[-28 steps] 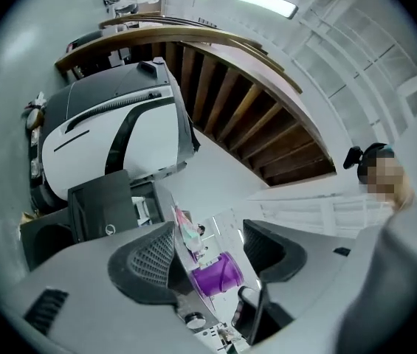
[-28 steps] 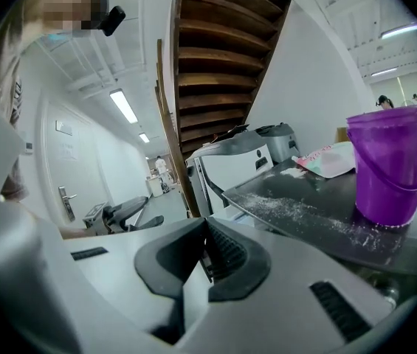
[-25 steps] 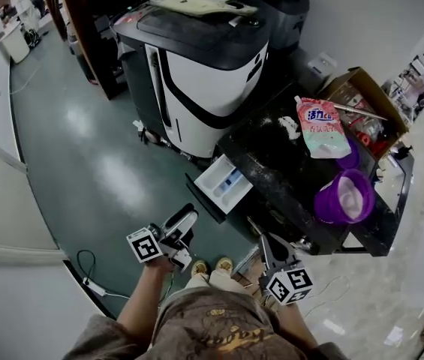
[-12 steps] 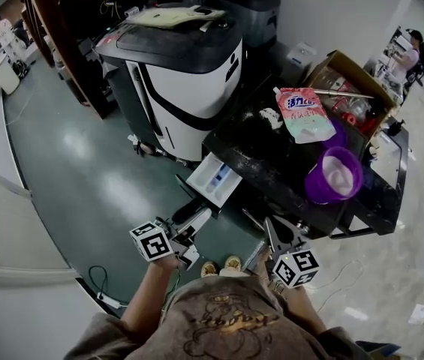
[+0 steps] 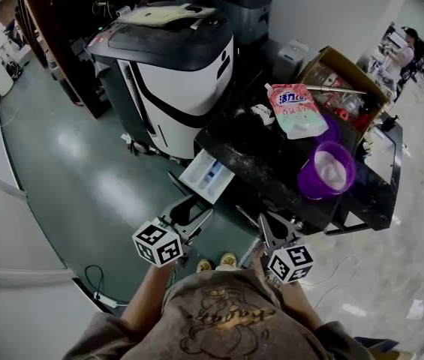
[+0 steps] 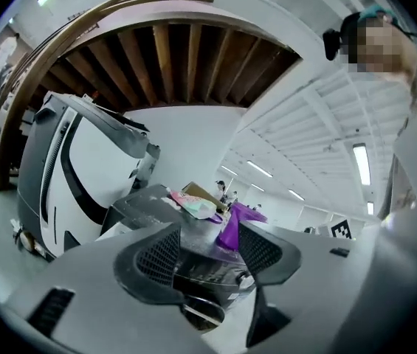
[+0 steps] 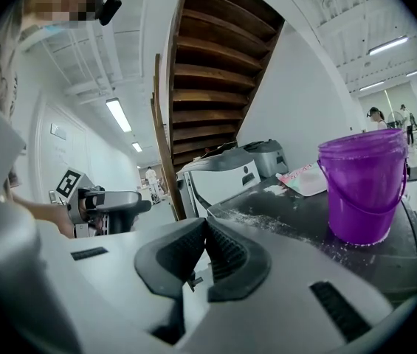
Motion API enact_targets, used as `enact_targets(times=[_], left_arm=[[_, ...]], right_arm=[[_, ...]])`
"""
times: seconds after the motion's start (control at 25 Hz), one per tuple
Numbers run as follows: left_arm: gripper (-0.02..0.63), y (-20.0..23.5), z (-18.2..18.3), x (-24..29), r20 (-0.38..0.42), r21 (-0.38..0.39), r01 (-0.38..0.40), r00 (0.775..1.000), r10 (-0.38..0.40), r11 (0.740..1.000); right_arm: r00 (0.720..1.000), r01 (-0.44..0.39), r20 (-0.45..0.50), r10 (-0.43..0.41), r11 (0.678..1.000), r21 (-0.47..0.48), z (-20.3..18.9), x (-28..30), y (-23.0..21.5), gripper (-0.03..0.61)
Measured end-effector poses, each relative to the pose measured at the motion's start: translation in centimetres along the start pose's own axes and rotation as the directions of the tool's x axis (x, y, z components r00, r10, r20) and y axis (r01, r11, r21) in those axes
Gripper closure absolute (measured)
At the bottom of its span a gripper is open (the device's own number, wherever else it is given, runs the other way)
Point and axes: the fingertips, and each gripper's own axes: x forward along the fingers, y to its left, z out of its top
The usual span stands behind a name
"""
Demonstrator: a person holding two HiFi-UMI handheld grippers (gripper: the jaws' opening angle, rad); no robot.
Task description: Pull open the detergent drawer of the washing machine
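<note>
The white detergent drawer (image 5: 206, 176) stands pulled out from the front of the black-topped washing machine (image 5: 268, 156). My left gripper (image 5: 190, 213) hovers just below the drawer and apart from it. It is open, its jaws have just been closing, and nothing is between them. In the left gripper view the left gripper (image 6: 209, 231) points level at the machine's top. My right gripper (image 5: 260, 226) is beside it near the machine's front edge. In the right gripper view the right gripper (image 7: 207, 231) has its pads together and holds nothing.
A purple bucket (image 5: 330, 169) and a detergent pouch (image 5: 294, 111) rest on the machine's top. A white and black machine (image 5: 174, 58) stands behind to the left, a cardboard box (image 5: 347, 81) at the back right. A power strip (image 5: 103, 300) lies on the green floor.
The left gripper has rolled and risen toward the open drawer, and its jaws stand narrower. The right gripper has shifted slightly. The drawer stays pulled out.
</note>
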Motion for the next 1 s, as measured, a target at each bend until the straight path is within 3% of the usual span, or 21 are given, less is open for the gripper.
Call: enact_targets(times=[0.36,0.64,1.0], left_arm=[[0.469,0.6,-1.8,0.3,-0.05,0.144,-0.066,0.996,0.074,0.987],[0.539,1.5,-3.2,0.2,-0.051,0.135,-0.105,0.992,0.113,0.985],[0.581,2.1,-3.8,0.4,-0.045,0.14,-0.136,0.989,0.143,0.981]], right_arm=[[1.0,0.0,-0.011,0.0,1.0,-0.003,-0.8,0.7,-0.1,0.577],[0.999,0.021,-0.027,-0.021,1.0,-0.015,-1.7,0.8,-0.9,0.577],[0.998,0.045,-0.048,-0.046,0.999,-0.012,-3.0,0.9,-2.2,0.577]])
